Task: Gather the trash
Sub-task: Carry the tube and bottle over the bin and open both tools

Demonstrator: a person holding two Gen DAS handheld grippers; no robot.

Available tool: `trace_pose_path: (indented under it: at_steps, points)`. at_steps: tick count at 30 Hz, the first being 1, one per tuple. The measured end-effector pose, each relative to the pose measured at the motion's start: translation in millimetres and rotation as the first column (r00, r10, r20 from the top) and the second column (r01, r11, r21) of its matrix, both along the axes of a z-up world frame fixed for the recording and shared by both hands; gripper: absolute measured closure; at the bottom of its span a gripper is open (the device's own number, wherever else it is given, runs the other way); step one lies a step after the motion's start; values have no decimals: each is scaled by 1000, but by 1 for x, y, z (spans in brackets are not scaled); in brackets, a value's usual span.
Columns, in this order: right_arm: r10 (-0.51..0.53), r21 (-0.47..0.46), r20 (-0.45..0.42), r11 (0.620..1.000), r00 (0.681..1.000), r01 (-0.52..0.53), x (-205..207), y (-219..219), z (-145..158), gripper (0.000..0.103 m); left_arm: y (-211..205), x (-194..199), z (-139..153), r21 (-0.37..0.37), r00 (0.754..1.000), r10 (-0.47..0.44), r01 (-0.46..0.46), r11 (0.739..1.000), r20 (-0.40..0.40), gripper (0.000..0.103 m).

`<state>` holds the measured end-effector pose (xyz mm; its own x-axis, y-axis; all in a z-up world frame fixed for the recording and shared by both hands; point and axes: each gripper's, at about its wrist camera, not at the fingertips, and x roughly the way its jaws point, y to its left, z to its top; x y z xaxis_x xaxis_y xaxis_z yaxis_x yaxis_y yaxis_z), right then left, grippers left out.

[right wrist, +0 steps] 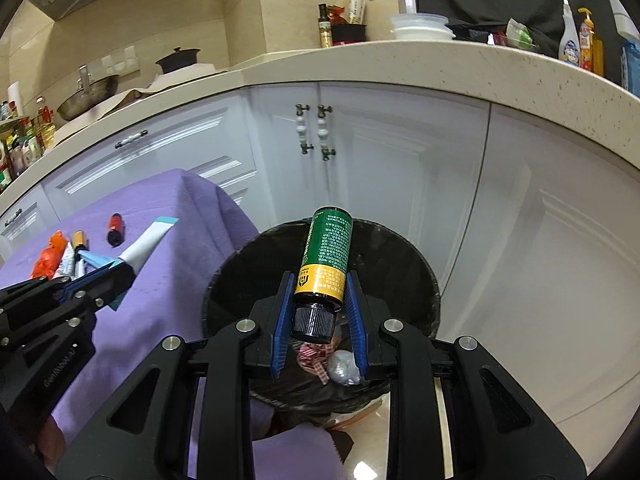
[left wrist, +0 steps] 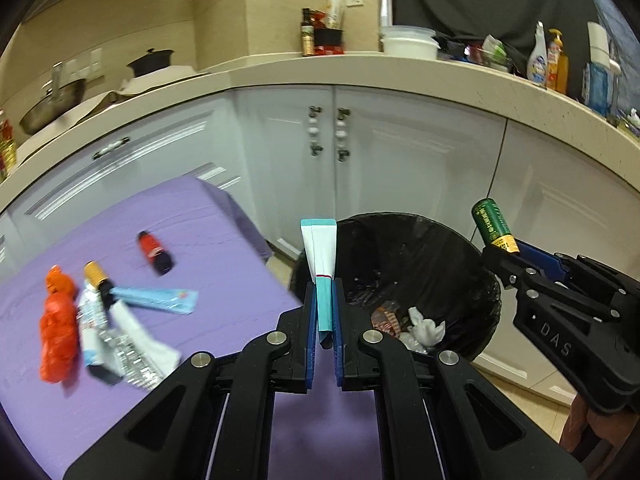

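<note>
My left gripper (left wrist: 323, 292) is shut on a white and teal tube (left wrist: 320, 256), held upright over the purple table's right edge beside the black-lined trash bin (left wrist: 472, 256). It also shows in the right wrist view (right wrist: 116, 276), with the tube (right wrist: 148, 240). My right gripper (right wrist: 320, 300) is shut on a green and yellow bottle (right wrist: 326, 256), cap towards me, above the bin (right wrist: 416, 264). The bottle also shows in the left wrist view (left wrist: 494, 226). The bin holds crumpled paper (left wrist: 426, 326) and wrappers.
On the purple table (left wrist: 200, 240) lie a red bottle (left wrist: 155, 253), an orange bag (left wrist: 58, 320), a blue tube (left wrist: 160, 298) and a crushed plastic bottle (left wrist: 96, 312). White cabinets (left wrist: 400, 152) and a cluttered counter (left wrist: 360, 68) stand behind the bin.
</note>
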<state>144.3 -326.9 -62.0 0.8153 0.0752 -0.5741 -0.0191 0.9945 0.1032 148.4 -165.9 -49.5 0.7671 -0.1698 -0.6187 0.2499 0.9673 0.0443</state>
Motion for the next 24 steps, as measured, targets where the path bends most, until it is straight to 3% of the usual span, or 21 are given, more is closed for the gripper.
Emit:
trace_pose_path:
  at_steps: [12,14,19,24]
  points:
    - [-20,34,-21,999,1000,21,35,-22,-19,76,-33,39,-14,16,998,-19,20,1000,-51,94]
    - [-27,49,-27,998,999,29,41,-25,-23,70,-34,45,-17,1,997,-9,10,1000,-80,81]
    - [-39,49,-28,998,999,40,44,-26,-25,68,-30,48,-17,-28,995,13,-16,999,-100,66]
    - [-44,45,-25,998,999,46,41,-24,-24,68,-26,44,-14,-37,996,20,-23,999,-86,63]
